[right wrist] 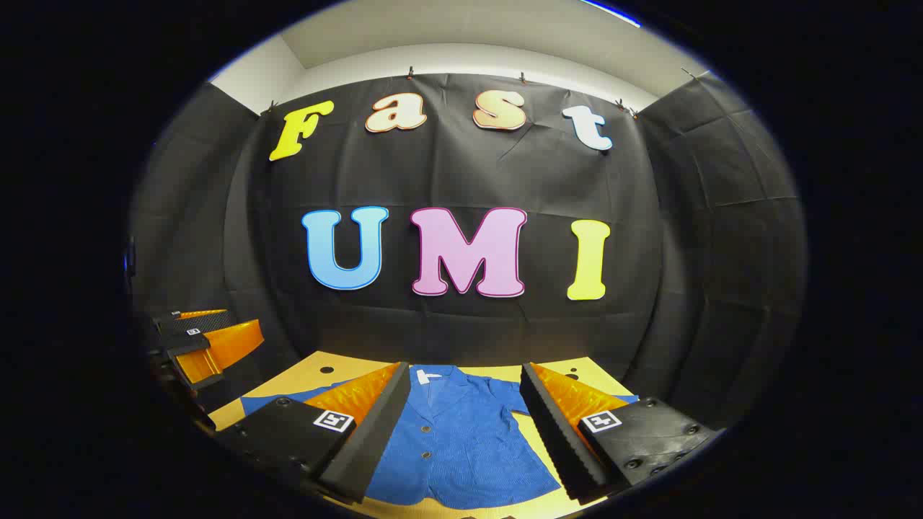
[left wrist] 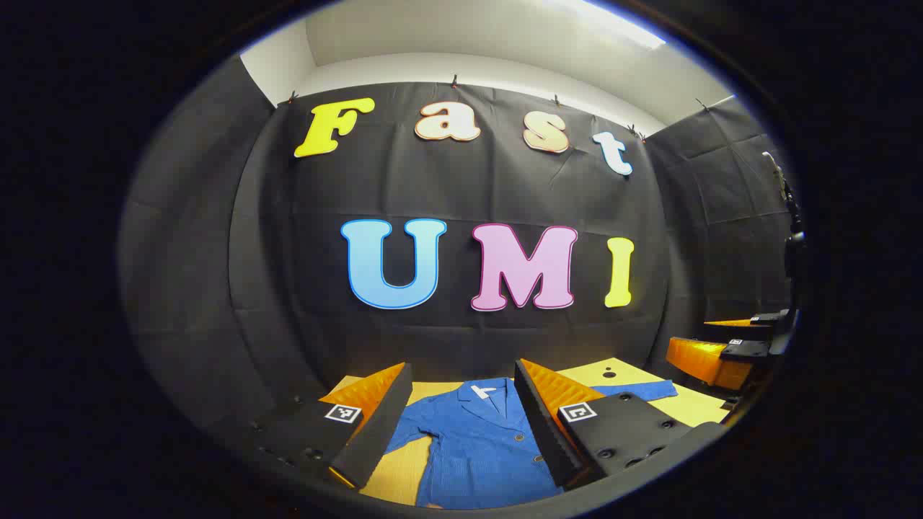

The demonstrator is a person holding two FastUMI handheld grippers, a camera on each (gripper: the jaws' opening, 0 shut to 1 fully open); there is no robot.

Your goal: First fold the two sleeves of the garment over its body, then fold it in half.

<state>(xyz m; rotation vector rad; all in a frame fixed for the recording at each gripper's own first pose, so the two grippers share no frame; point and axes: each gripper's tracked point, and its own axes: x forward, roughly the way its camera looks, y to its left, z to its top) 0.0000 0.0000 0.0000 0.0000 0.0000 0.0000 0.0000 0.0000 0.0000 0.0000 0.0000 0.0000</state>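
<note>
A blue button-front shirt (left wrist: 479,447) lies flat on the yellow table (left wrist: 404,468), collar toward the back wall, sleeves spread out to both sides. My left gripper (left wrist: 461,425) hovers above it, open, with nothing between its fingers. In the right gripper view the same shirt (right wrist: 461,440) lies below my right gripper (right wrist: 461,432), which is open too and holds nothing. The right gripper (left wrist: 728,353) also appears at the right edge of the left gripper view, and the left gripper (right wrist: 195,342) at the left edge of the right gripper view. One sleeve (left wrist: 638,391) reaches out past the left gripper's right finger.
Black cloth walls close the booth behind and on both sides of the table. Small dark holes (right wrist: 326,370) mark the table (right wrist: 303,378) near its far edge. Bare yellow surface lies beside the shirt on each side.
</note>
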